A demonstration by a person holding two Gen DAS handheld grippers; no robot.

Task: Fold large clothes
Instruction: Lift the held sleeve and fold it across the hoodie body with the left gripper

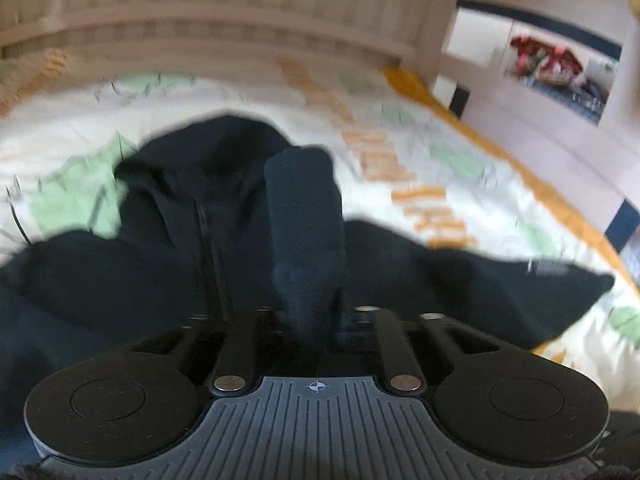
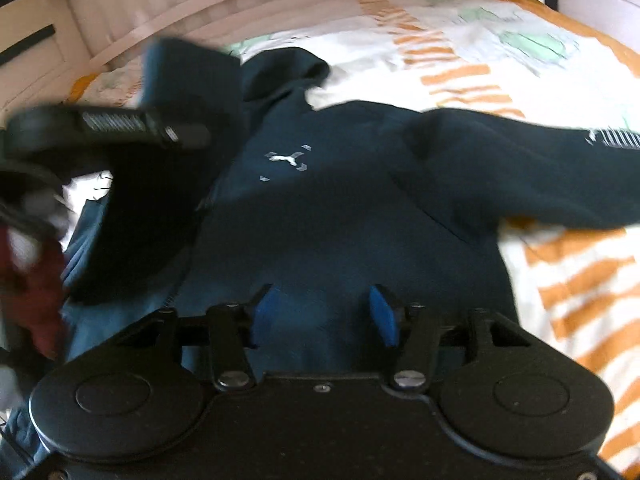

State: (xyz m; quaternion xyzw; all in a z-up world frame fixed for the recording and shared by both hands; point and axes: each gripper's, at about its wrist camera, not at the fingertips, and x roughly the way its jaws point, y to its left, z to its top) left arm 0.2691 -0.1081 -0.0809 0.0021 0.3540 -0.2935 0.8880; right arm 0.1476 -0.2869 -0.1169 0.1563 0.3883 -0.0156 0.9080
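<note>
A dark navy hoodie lies front up on the bed, with a small white logo on its chest. One sleeve runs forward between the jaws of my left gripper and hides its fingertips. In the right wrist view the left gripper hovers over the hoodie's left shoulder, one blue pad bare, dark cloth hanging under it. My right gripper stands open above the hoodie's lower body, both blue pads showing and nothing between them. The other sleeve stretches right, its cuff striped white.
The bedsheet is white with orange and green print. A slatted headboard closes the far side. A shelf with red things stands beyond the bed's right edge. Dark red cloth shows at the left.
</note>
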